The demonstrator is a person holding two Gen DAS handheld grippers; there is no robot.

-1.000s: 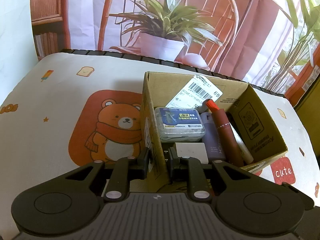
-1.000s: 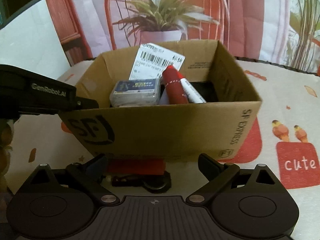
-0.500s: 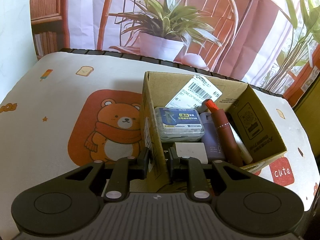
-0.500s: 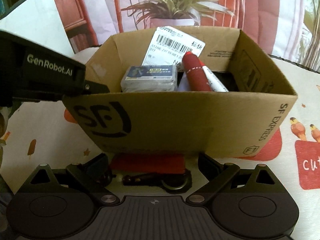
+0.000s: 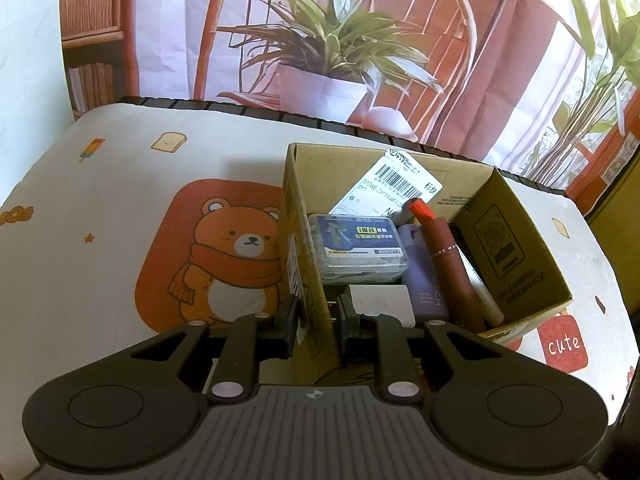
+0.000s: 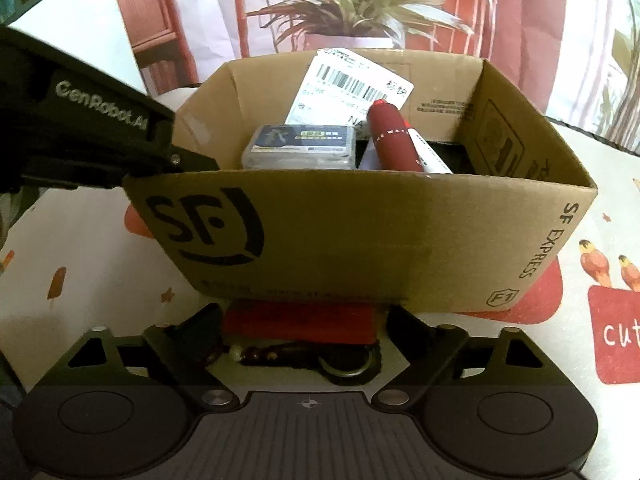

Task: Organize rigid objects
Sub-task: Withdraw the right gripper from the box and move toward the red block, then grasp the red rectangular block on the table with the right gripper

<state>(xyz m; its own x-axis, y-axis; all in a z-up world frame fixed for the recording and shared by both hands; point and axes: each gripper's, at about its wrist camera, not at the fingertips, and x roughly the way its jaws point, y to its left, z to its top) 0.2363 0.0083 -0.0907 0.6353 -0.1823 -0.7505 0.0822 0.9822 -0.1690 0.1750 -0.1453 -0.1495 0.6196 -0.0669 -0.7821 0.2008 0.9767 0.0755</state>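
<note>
— Where's the box?
— My left gripper pinches the box wall.
— And your right?
— My right gripper, jaws just closing, straddles a red case, partly hidden under the box's edge.

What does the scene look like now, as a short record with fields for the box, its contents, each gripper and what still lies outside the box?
box: open cardboard box on a printed tablecloth
contents: clear plastic case, dark red tube, purple bottle, white pen
left gripper: shut on the box's side wall
right gripper: open, jaws just closing, either side of a red flat object, pads not yet pressing it
outside box: red flat object and a dark beaded keychain, in front of the box
</note>
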